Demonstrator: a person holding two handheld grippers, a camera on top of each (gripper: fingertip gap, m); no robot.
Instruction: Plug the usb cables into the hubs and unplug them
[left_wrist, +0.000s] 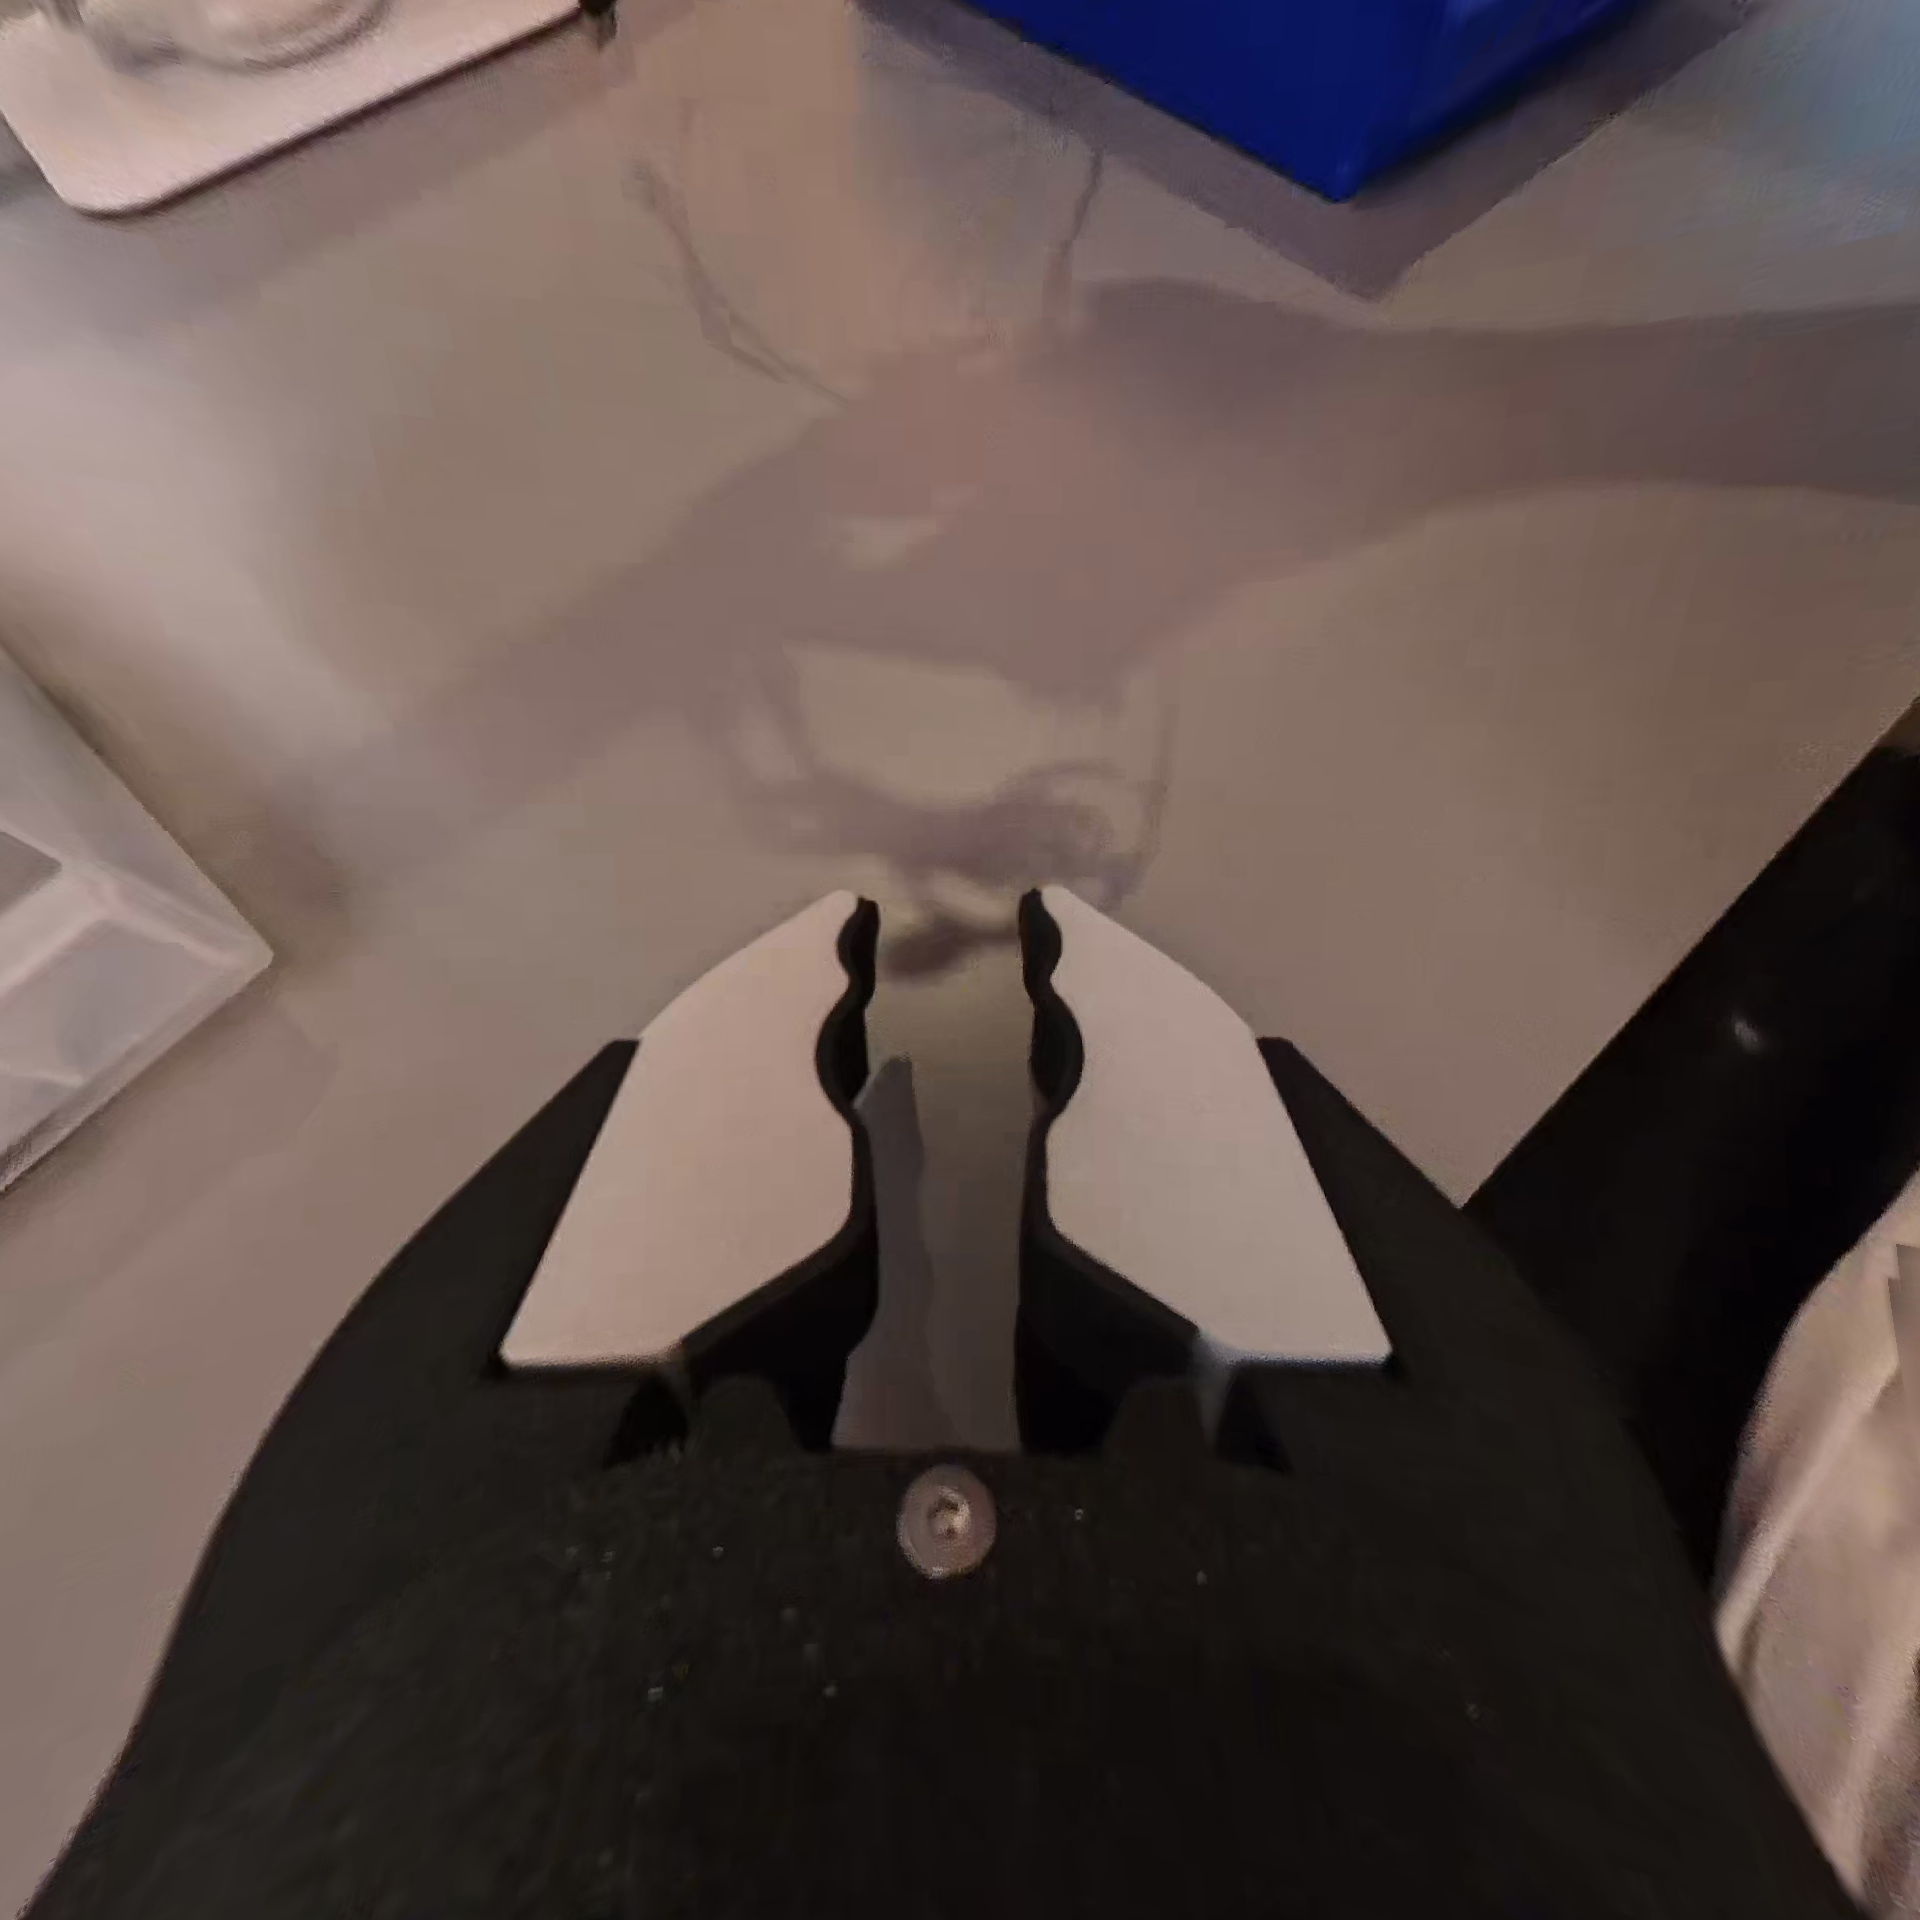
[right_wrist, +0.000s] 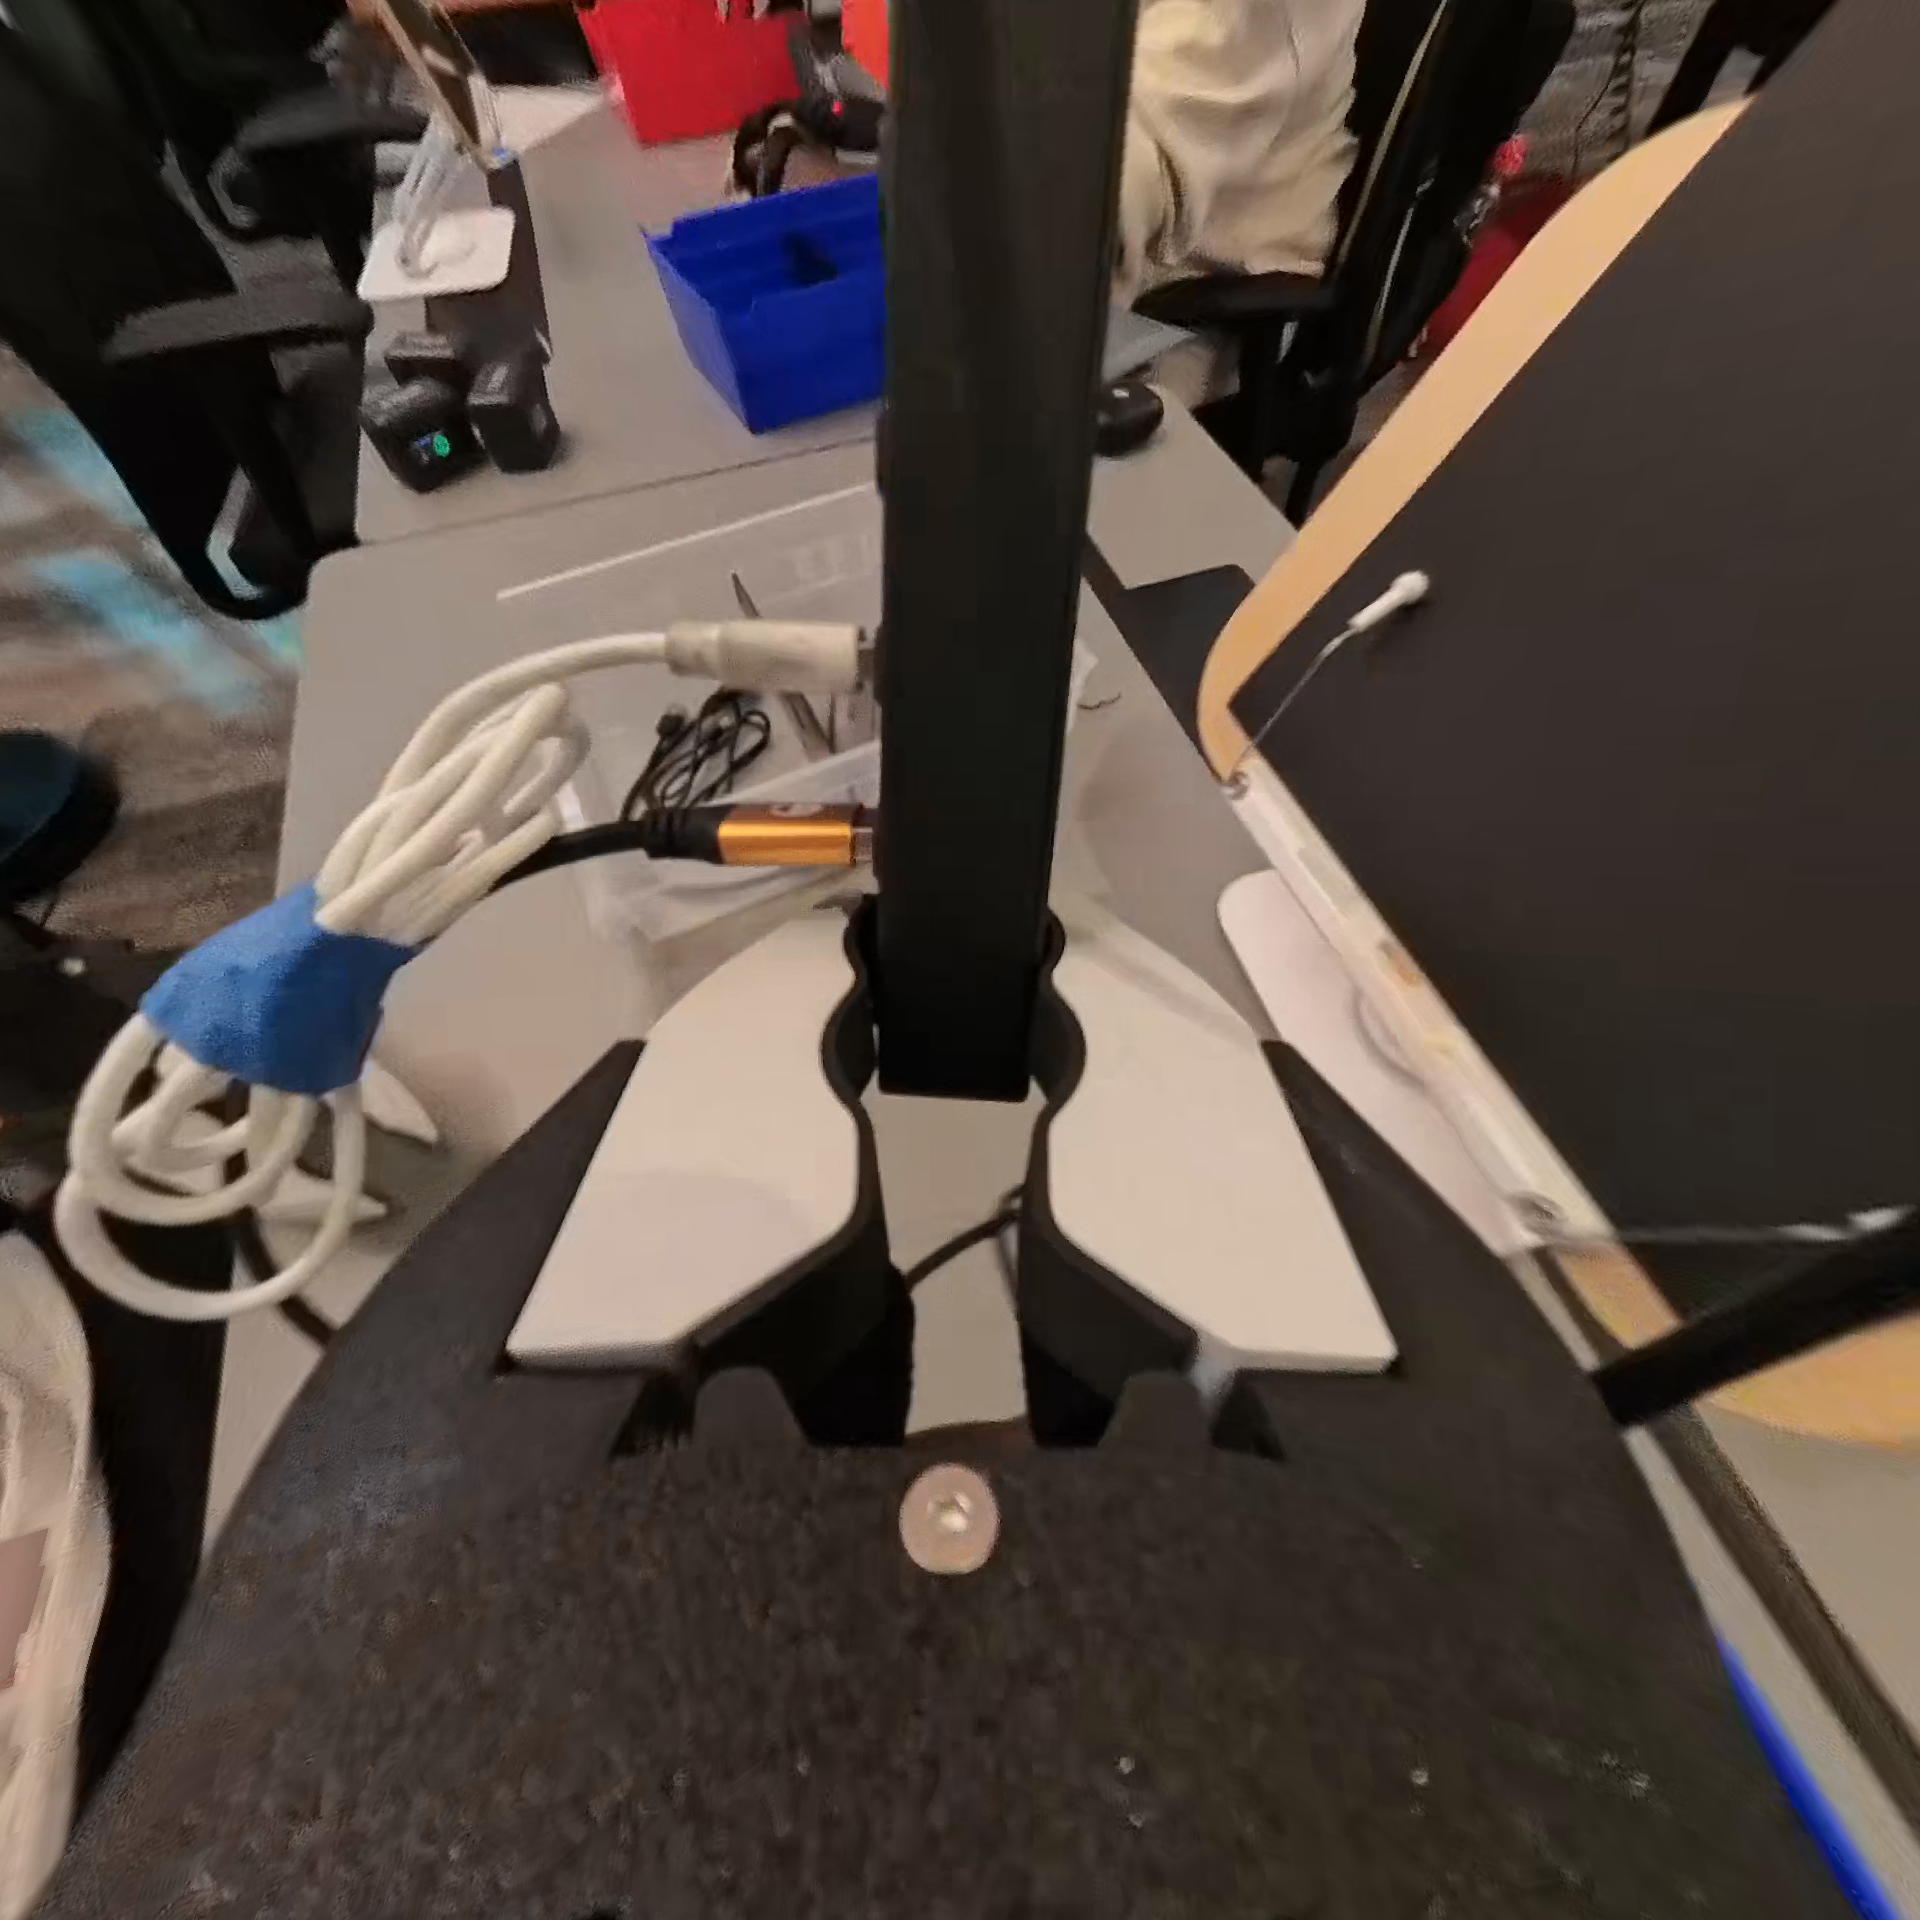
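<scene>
our right gripper clamps the black hub steady; the left gripper, parted and empty, should pull the orange plug straight out.

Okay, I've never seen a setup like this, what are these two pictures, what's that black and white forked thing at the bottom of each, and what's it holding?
No robot arm here: a person holds a pair of tongs in each hand, and a camera on each looks forward along its two fingers, so the fork is the tongs themselves.

The left wrist view shows the left tongs open and empty above a grey table. The picture is blurred. A blue bin sits at the far edge.

The right wrist view shows the right tongs shut on a long black hub, held upright. Two cables go into its left side: a white plug above, an orange plug below. The white cable hangs in a coil bound with blue tape. Behind are the grey table, thin black cords and the blue bin.
</scene>
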